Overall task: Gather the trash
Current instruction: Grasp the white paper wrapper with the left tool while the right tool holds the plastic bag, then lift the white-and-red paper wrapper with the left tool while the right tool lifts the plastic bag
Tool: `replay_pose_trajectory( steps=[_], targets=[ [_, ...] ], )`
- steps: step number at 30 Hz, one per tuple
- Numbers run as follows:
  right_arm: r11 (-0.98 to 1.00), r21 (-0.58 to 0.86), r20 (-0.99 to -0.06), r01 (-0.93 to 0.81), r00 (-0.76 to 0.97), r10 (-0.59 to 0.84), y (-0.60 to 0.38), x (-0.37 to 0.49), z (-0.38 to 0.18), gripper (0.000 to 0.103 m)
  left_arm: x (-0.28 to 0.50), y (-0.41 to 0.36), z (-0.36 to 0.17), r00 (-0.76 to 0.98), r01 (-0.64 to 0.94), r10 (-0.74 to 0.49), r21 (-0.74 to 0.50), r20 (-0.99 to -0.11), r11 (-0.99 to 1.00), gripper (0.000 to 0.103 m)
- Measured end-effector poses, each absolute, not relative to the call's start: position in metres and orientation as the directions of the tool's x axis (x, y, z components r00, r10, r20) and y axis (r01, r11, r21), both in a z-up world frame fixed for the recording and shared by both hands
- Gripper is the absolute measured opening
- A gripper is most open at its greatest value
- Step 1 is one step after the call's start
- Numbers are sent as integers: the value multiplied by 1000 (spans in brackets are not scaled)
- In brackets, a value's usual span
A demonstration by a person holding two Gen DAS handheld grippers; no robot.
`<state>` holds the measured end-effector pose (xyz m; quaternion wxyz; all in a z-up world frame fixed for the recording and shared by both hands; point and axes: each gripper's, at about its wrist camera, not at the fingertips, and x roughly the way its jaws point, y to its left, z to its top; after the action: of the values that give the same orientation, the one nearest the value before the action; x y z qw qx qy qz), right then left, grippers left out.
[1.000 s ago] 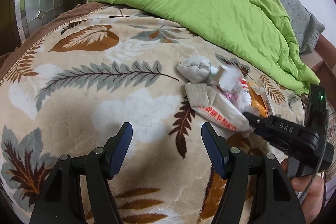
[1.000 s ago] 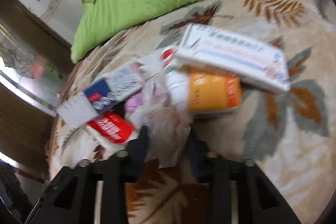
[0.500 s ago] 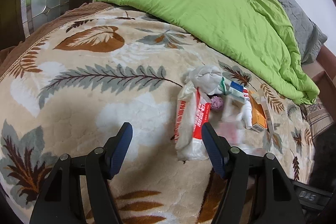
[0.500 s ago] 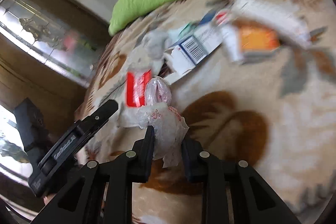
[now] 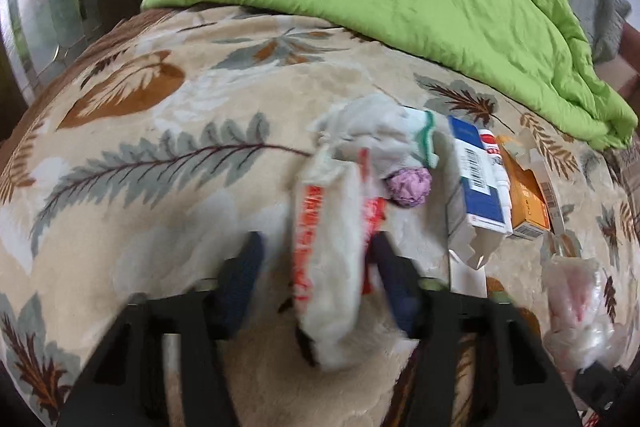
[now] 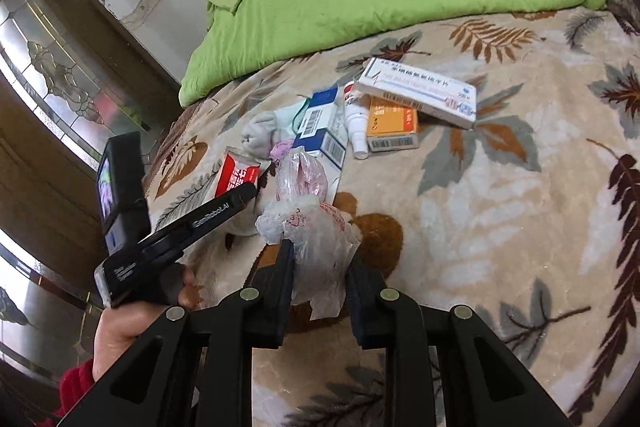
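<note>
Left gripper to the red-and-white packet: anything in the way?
Nothing visible. The packet already lies between the left gripper fingers, which are open on either side of it, blurred. The purple wad and blue box sit beyond and to the right, off the approach line.
</note>
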<state>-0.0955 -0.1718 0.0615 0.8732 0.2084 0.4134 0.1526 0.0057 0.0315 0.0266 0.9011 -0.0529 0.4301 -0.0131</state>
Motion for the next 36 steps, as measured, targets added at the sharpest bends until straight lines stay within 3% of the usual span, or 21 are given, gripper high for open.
replay_pose_trajectory(
  steps=[1, 9, 19, 28, 36],
  targets=[
    [870, 483, -656, -97, 618, 433, -173, -98, 63, 25, 5, 29, 27, 633, -7, -76, -104, -770, 995, 35],
    [895, 438, -635, -91, 673, 379, -183, -123, 74, 25, -18, 21, 44, 692, 40, -79, -72, -718, 997, 33],
    [916, 397, -611, -55, 729, 309, -198, -150, 81, 25, -94, 3, 86, 819, 110, -109, -32, -564, 993, 34],
    [924, 380, -598, -47, 750, 284, -196, -151, 84, 26, -129, -20, 88, 851, 143, -69, 103, -520, 984, 34],
    [928, 368, -595, -56, 753, 282, -193, -151, 85, 26, -125, -19, 85, 850, 131, -56, 108, -525, 985, 34]
  ],
)
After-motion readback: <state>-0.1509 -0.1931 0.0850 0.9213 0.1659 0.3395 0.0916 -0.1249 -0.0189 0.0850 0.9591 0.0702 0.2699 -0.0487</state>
